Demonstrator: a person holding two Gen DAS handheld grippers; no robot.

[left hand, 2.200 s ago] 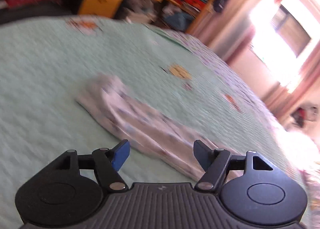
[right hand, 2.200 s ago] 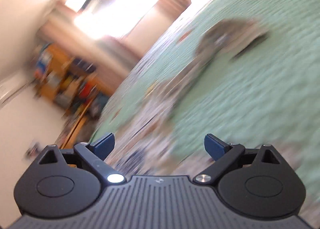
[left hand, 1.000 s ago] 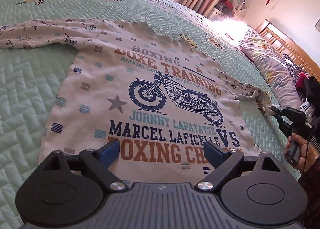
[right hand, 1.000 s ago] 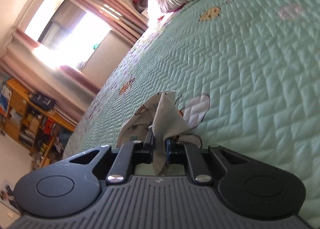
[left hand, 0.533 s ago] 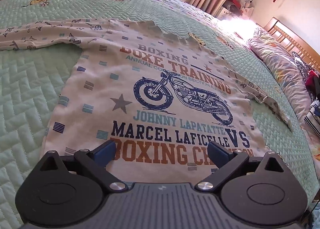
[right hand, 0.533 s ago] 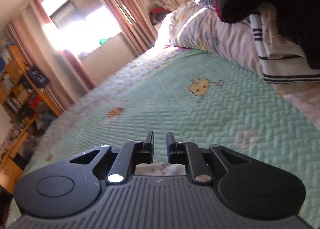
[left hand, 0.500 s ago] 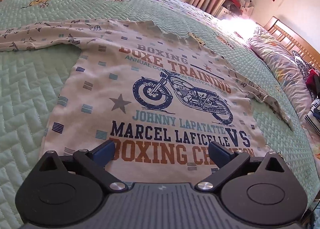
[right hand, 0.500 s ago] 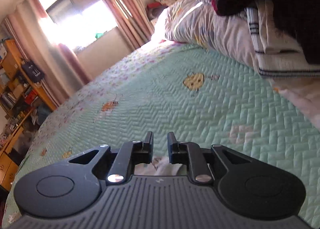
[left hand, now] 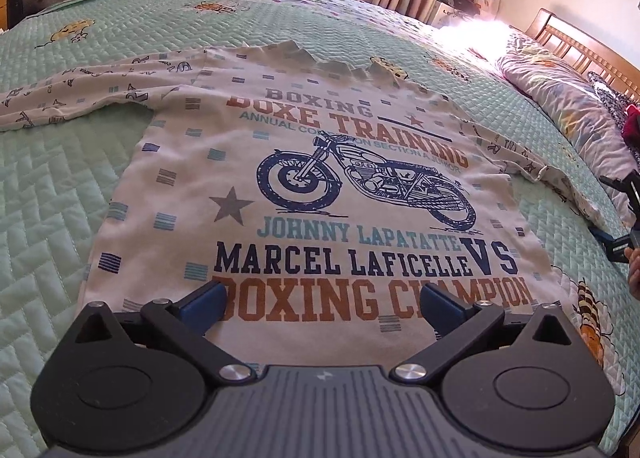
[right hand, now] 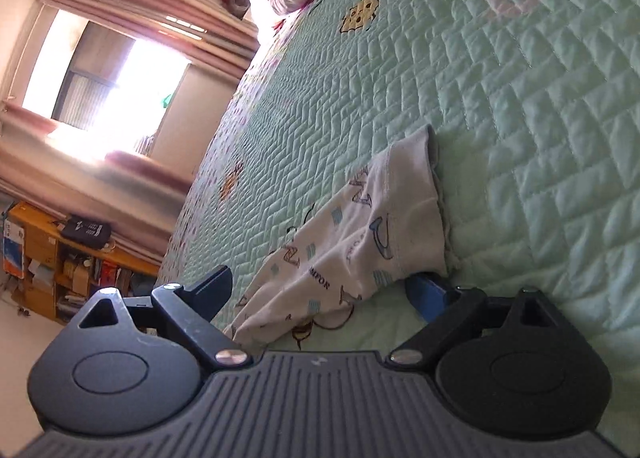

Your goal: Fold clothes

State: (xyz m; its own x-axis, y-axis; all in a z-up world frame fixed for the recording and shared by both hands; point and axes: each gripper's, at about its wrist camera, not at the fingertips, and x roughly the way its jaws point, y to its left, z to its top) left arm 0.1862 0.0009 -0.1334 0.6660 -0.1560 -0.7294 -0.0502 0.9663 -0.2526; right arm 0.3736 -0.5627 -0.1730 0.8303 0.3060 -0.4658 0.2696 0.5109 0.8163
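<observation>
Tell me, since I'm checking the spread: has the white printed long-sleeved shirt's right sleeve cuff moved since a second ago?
Yes. The sleeve cuff now lies flat on the green quilted bedspread, no longer bunched up between the right gripper's opening jaws.

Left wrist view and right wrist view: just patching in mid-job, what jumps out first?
The printed shirt grabs the eye: spread flat, print up, on the green quilted bedspread, a navy motorbike and "BOXING CHAMPION" lettering across it, directly ahead of the open left gripper. In the right wrist view its patterned sleeve lies loose on the quilt between the fingers of the right gripper, whose jaws are opening. A bright curtained window glares behind.
</observation>
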